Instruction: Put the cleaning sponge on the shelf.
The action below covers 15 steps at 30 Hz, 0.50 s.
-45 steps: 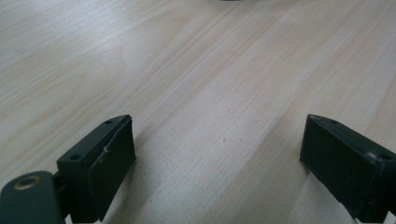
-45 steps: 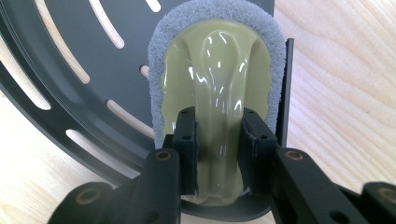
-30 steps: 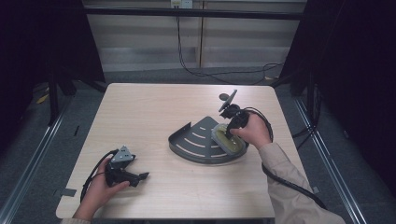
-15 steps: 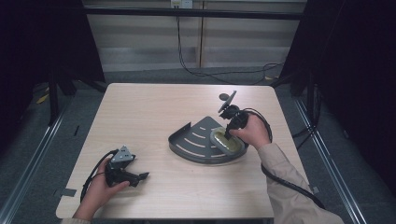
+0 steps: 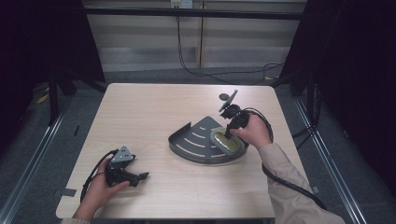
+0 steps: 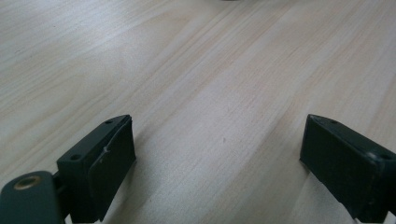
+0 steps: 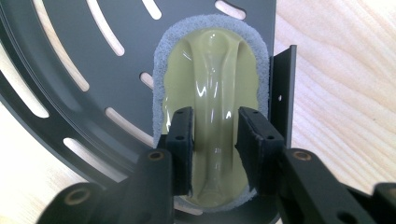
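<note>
One light wooden desk fills the middle of the high view, and on it, just right of centre, lies one dark quarter-round tray with curved slots cut through its floor and low walls along its two straight edges. The slots and the raised rim suggest a drainer or corner shelf, so anything put in its corner is kept from sliding off. In that corner, at the tray's right end in the high view, sits one oval scrubbing pad with a glossy olive-green top moulded into a raised ridge and a grey fibrous border; it lies flat on the tray floor with one long side close against the upright wall. The ridge looks made for gripping, which is probably why the right hand-held gripper comes down over it from above: its jaws are narrowed to either side of the ridge, touching or very nearly touching it, though whether they are squeezing it cannot be told. At lower left of the high view the left hand-held gripper rests on bare desk, well apart from the tray, its jaws spread wide with nothing between them, apparently just parked. There are two hand-held grippers, one tray and one pad.
</note>
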Motion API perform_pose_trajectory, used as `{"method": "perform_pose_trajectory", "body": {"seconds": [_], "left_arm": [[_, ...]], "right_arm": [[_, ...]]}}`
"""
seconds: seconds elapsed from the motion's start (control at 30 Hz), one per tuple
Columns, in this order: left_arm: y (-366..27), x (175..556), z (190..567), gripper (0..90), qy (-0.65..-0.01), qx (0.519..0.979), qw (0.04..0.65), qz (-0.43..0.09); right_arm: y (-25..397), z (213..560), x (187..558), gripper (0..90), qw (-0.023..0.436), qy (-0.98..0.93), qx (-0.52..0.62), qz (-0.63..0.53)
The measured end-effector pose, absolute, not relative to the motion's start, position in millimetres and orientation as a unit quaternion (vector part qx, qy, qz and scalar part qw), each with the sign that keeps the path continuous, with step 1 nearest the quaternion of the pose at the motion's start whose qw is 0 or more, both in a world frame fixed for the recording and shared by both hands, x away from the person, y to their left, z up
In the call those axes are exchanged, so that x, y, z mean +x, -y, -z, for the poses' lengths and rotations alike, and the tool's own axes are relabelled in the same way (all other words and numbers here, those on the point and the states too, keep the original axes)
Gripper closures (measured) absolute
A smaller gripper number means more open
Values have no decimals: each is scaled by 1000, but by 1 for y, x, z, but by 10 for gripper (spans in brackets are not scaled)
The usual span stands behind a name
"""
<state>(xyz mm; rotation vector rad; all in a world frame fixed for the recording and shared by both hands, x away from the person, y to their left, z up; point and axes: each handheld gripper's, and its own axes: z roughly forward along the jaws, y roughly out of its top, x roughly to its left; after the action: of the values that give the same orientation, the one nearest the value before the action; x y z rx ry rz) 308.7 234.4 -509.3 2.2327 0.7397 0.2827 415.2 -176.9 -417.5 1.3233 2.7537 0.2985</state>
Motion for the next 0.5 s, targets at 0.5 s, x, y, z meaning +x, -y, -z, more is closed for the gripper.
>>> {"method": "perform_pose_trajectory", "body": {"seconds": [0.5], "left_arm": [[-235,309,509,95,-287,874,376,-112]], "right_arm": [[181,410,410,402,52,-890,438,-116]]}}
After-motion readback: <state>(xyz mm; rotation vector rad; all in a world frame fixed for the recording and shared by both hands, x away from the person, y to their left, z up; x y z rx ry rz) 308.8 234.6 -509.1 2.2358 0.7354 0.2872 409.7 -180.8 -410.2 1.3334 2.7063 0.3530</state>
